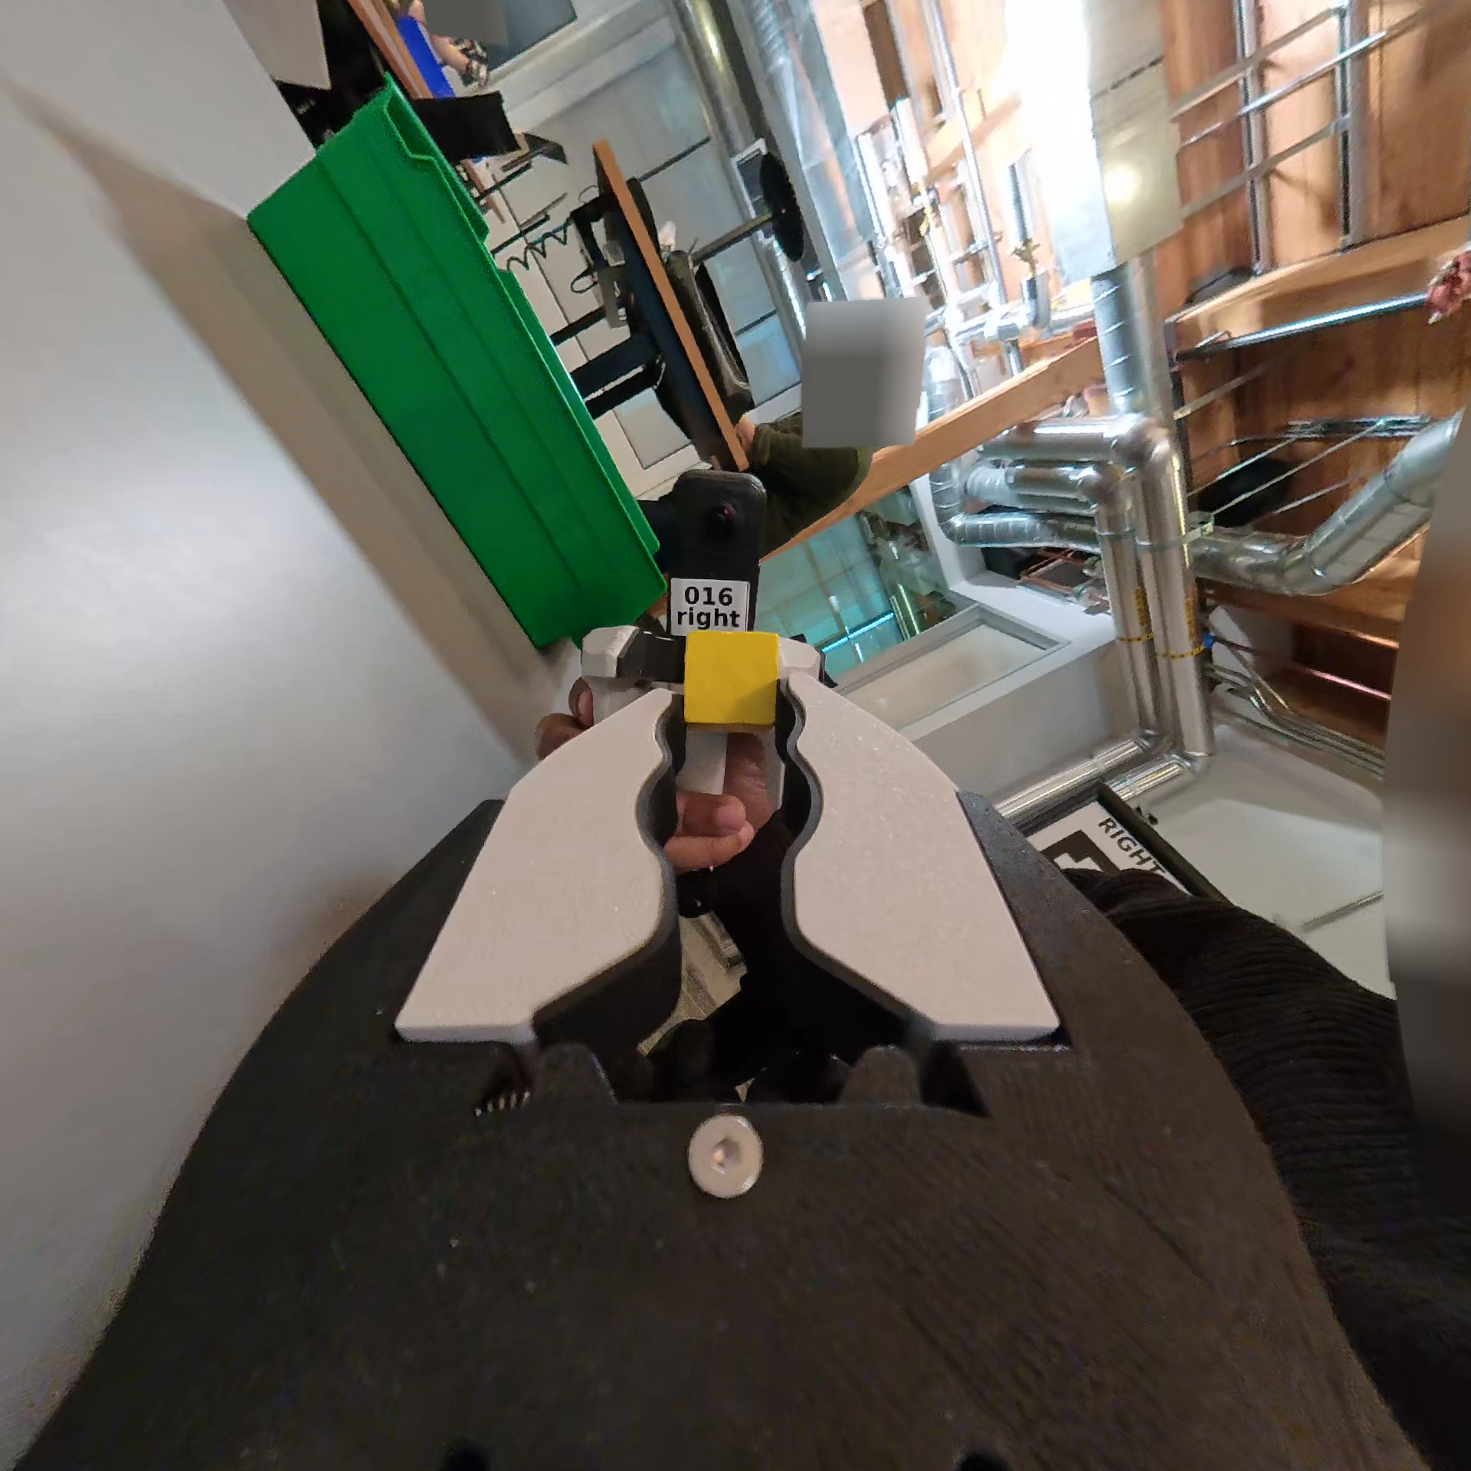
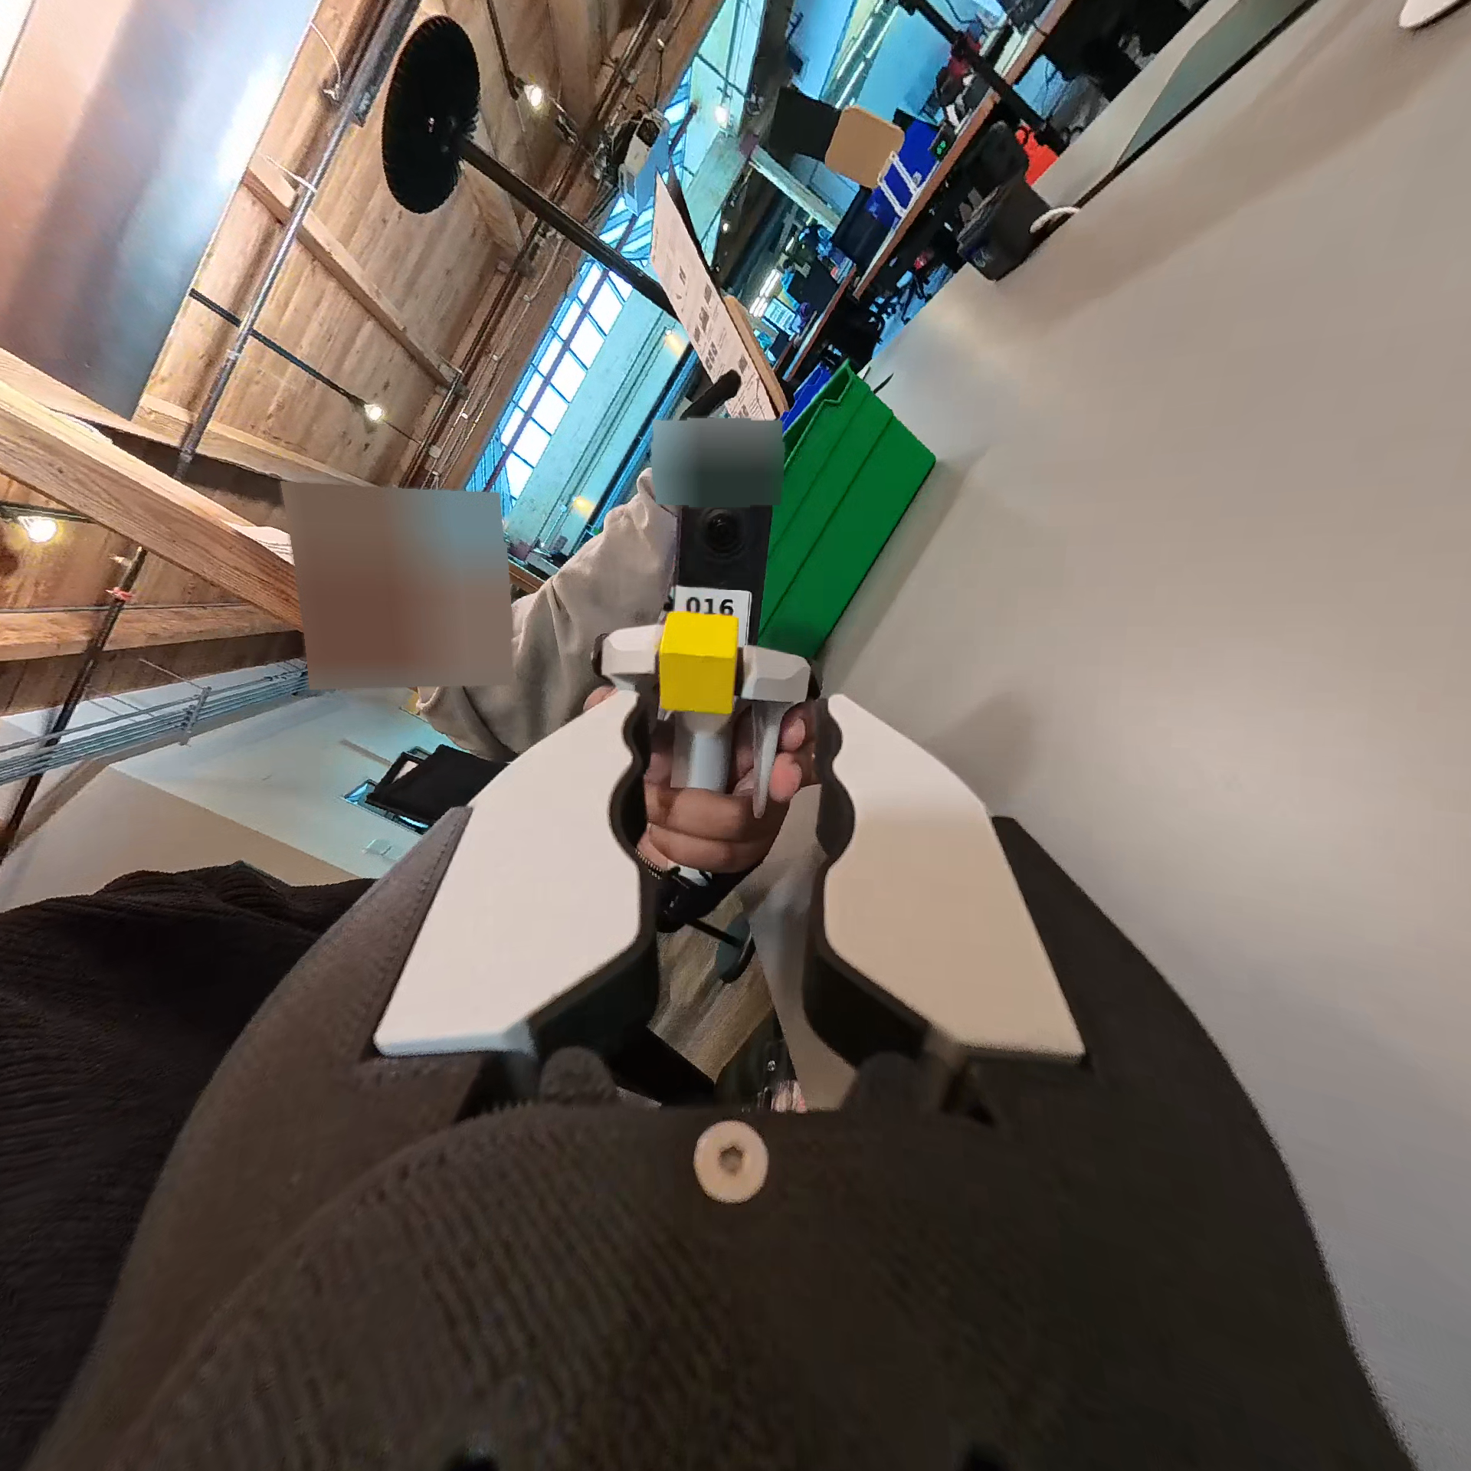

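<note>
Yellow cube (image 1: pixel 730 676): it hangs in the air just off the near end of the green bin (image 1: pixel 446 358), clear of the white table (image 1: pixel 159 597) the bin stands on.
Left gripper (image 1: pixel 732 704): your tips are drawn nearly together, pinching the cube on two opposite faces.
Right gripper (image 2: pixel 732 708): it is nose to nose with the left one by the same bin end. Its jaws are parted wider than the cube and grip nothing.
Handling: it looks light and rigid, and the smooth faces may slip. Take it squarely on opposite flats.
</note>
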Demonstrator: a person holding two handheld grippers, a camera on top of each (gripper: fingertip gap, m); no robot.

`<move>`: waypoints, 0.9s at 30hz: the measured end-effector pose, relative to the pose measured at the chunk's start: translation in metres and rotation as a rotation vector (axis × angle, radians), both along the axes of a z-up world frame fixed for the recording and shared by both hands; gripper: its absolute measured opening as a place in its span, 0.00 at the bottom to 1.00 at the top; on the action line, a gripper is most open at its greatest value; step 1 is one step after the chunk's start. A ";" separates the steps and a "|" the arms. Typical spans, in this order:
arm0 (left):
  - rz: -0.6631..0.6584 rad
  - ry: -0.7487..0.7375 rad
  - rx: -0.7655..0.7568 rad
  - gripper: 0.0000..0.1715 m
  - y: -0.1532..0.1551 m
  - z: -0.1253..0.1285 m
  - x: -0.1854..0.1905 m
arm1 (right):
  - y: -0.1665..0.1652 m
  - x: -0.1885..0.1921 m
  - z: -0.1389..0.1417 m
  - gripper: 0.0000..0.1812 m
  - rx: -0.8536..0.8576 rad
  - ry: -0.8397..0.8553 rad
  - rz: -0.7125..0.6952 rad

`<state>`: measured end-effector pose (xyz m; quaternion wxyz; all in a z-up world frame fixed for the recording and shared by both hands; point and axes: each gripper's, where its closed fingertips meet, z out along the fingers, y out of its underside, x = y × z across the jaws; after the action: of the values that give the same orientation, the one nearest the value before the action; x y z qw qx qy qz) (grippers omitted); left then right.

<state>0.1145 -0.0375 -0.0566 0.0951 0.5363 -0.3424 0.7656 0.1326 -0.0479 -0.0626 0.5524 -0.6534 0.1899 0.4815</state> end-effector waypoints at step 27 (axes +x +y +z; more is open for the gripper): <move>0.143 -0.063 -0.081 0.13 -0.010 -0.004 0.007 | 0.007 -0.005 -0.003 0.23 0.031 -0.001 -0.003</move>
<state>0.1215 -0.0472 -0.0603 0.0510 0.5309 -0.2749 0.8000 0.1280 -0.0405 -0.0652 0.5633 -0.6446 0.1829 0.4835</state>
